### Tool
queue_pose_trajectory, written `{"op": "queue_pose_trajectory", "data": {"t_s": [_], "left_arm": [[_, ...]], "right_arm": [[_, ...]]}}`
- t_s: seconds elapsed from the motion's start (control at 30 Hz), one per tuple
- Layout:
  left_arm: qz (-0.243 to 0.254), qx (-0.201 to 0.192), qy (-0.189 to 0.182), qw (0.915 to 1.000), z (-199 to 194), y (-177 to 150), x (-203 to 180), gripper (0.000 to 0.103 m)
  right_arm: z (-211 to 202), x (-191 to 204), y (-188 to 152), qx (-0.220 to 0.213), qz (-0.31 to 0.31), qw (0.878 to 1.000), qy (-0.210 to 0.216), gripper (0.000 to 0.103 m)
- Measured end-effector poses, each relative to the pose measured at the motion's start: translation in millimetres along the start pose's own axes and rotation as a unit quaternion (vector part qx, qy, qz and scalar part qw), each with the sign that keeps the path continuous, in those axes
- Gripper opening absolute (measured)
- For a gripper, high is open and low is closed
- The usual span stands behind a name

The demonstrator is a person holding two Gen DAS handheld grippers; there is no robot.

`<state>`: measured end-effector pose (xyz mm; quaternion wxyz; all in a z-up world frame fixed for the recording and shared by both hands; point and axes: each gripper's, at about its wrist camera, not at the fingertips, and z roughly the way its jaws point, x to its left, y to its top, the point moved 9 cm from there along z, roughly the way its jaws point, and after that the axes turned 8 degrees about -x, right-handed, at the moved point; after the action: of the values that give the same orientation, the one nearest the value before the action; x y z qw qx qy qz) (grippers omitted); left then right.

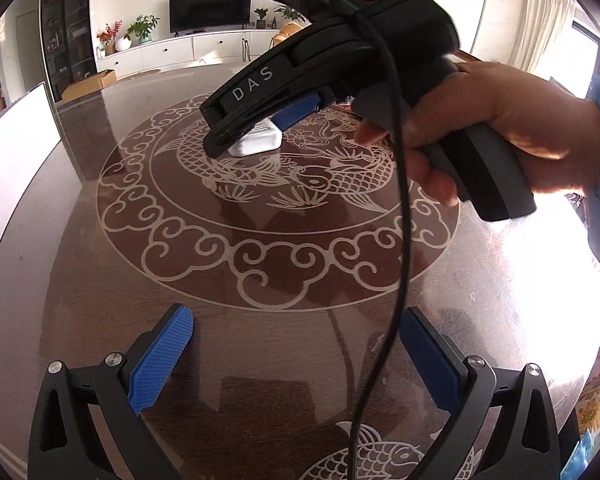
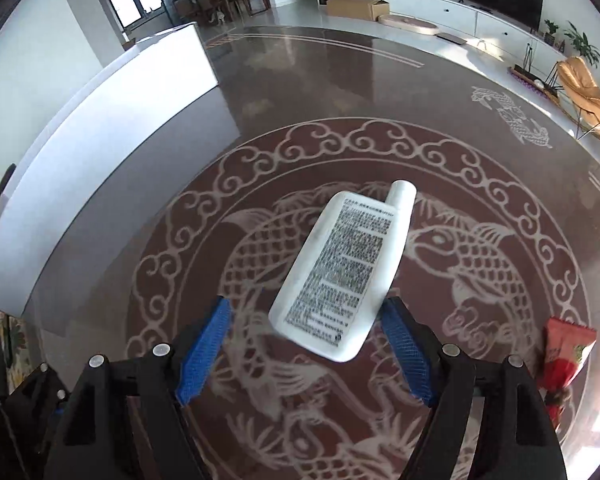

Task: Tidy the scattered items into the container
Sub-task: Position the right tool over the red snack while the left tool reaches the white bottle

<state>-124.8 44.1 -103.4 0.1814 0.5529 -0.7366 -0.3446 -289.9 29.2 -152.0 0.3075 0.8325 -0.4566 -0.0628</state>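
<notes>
Fingers of the right gripper [image 2: 306,354] are seen spread apart, with the blue pads [image 2: 204,350] on either side of the lower end of a flat white bottle [image 2: 342,268]. No pad is pressed against the bottle; a gap is visible on each side, narrower on the right. The bottle is laid flat on the dark table [image 2: 300,80], printed label upward, cap end pointing away from the gripper, over the carp pattern at the table's centre. A red packet [image 2: 566,354] is located at the right edge of the right wrist view, near the gripper's outer finger and partly hidden by it.

In the left wrist view, the left gripper [image 1: 296,354] is held with its fingers wide apart above bare table surface, nothing between them. The right gripper is shown from outside, gripped by a hand [image 1: 496,128], its tip lowered over the white bottle. A white container wall [image 2: 112,152] is visible along the table's left side.
</notes>
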Motion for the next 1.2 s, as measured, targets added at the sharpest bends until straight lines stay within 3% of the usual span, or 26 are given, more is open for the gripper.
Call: {"op": "queue_pose_trajectory", "data": {"t_s": [0.27,0.4,0.43,0.47,0.53,0.57,0.67,0.73,0.77,0.8,0.83,0.9,0.97,1.0,1.07,1.2], "left_arm": [[-0.062,-0.014,-0.046,0.9969,-11,4,13,0.103],[-0.08,-0.007,-0.035,0.9962,-3,29,26,0.103],[-0.08,-0.007,-0.053,0.9953,-1,39,23,0.103],[-0.081,-0.001,-0.096,0.9921,0,48,14,0.103],[-0.063,0.04,-0.23,0.9703,0,55,-24,0.103],[-0.038,0.062,-0.274,0.9591,-5,53,-43,0.103],[0.047,0.092,-0.364,0.9256,-29,42,-91,0.103],[0.049,0.111,-0.438,0.8909,-51,35,-109,0.103],[0.048,0.117,-0.46,0.8792,-60,33,-113,0.103],[0.052,0.113,-0.462,0.8782,-65,34,-113,0.103],[0.059,0.098,-0.437,0.8919,-65,37,-108,0.103],[0.059,0.057,-0.354,0.9316,-54,55,-84,0.103],[0.037,0.014,-0.231,0.9722,-29,85,-41,0.103],[0.022,0.002,-0.165,0.9861,-14,97,-18,0.103],[-0.023,0.001,-0.075,0.9969,16,114,22,0.103],[-0.084,0.032,0.014,0.9958,81,130,65,0.103]], "right_arm": [[-99,-2,-39,-0.128,0.066,0.989,-0.031,0.079],[-138,-9,-102,-0.122,0.056,0.988,-0.082,0.08],[-148,-16,-119,-0.124,0.061,0.985,-0.099,0.08],[-160,-25,-138,-0.127,0.07,0.981,-0.128,0.08],[-185,-51,-174,-0.133,0.106,0.968,-0.185,0.08],[-198,-64,-188,-0.138,0.132,0.962,-0.195,0.08],[-228,-106,-216,-0.154,0.201,0.943,-0.215,0.08],[-241,-131,-224,-0.156,0.229,0.931,-0.237,0.08],[-246,-143,-225,-0.159,0.238,0.926,-0.245,0.08],[-252,-154,-227,-0.163,0.251,0.92,-0.255,0.08],[-258,-164,-229,-0.167,0.266,0.913,-0.26,0.08],[-266,-176,-227,-0.184,0.288,0.905,-0.253,0.08],[-271,-179,-224,-0.197,0.287,0.902,-0.254,0.08],[-269,-176,-223,-0.198,0.28,0.904,-0.256,0.08],[-260,-169,-224,-0.191,0.266,0.909,-0.257,0.08],[-233,-149,-234,-0.174,0.257,0.919,-0.243,0.08]]}}
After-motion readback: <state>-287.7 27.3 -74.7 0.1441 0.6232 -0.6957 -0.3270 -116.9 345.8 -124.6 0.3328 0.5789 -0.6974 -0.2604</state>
